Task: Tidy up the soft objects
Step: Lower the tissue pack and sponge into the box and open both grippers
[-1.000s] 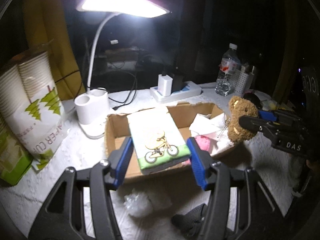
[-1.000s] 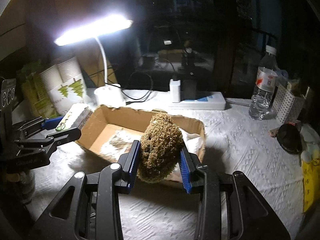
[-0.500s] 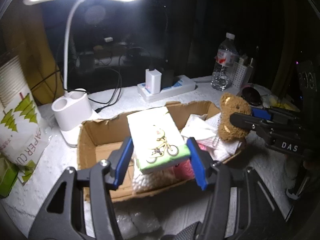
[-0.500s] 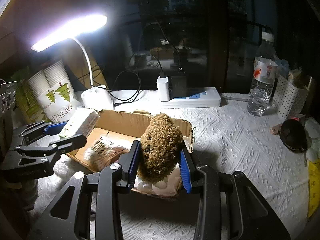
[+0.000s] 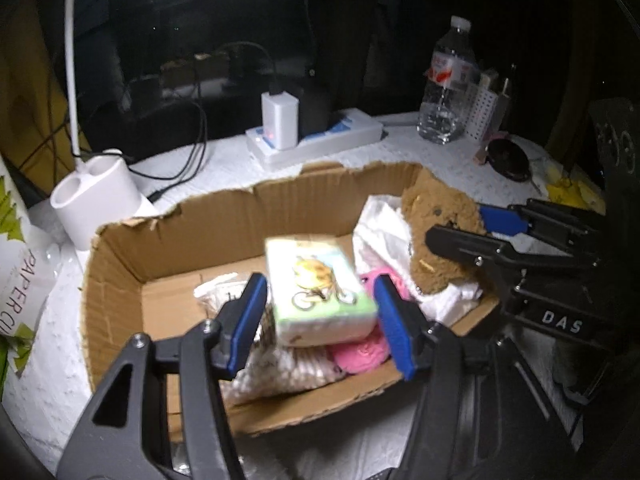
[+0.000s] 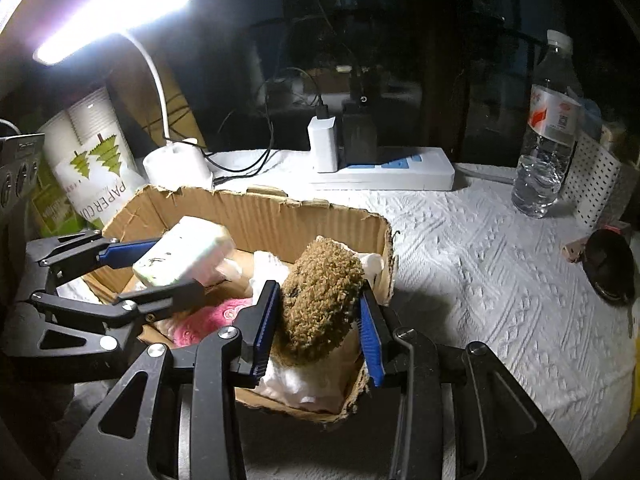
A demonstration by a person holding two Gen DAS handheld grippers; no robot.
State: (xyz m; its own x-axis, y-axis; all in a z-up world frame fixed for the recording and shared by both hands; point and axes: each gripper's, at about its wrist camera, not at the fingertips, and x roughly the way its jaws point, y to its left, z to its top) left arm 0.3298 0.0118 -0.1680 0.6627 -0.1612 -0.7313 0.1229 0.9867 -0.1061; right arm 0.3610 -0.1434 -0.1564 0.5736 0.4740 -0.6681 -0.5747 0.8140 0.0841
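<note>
A: How do things stand, biggest first?

B: The torn brown cardboard box (image 5: 168,240) sits on the white textured worktop (image 6: 480,264). Over it, the left gripper (image 5: 322,320) has its blue-padded jaws spread wider than the white tissue pack with a bicycle print (image 5: 320,288); gaps show on both sides, so whether either pad touches the pack I cannot tell. The pack sits tilted on a pink soft item (image 5: 360,354) and a clear bag of white pieces (image 5: 280,368).

A: And the right?

B: The right gripper (image 6: 320,324) is clamped on the brown curly plush bear (image 6: 324,300), at the box's right end above crumpled white tissue (image 6: 304,384).

A: What crowds them?

B: The box's ragged back wall, then a white power strip with chargers (image 6: 384,168), the white lamp base (image 5: 96,196), a sleeve of paper cups (image 6: 96,160) and a clear water bottle (image 6: 548,136). The two grippers sit close together over the box.

A: Open room?

B: The box's left half shows bare floor; the worktop right of the box is open up to a small black round object (image 6: 608,268).
</note>
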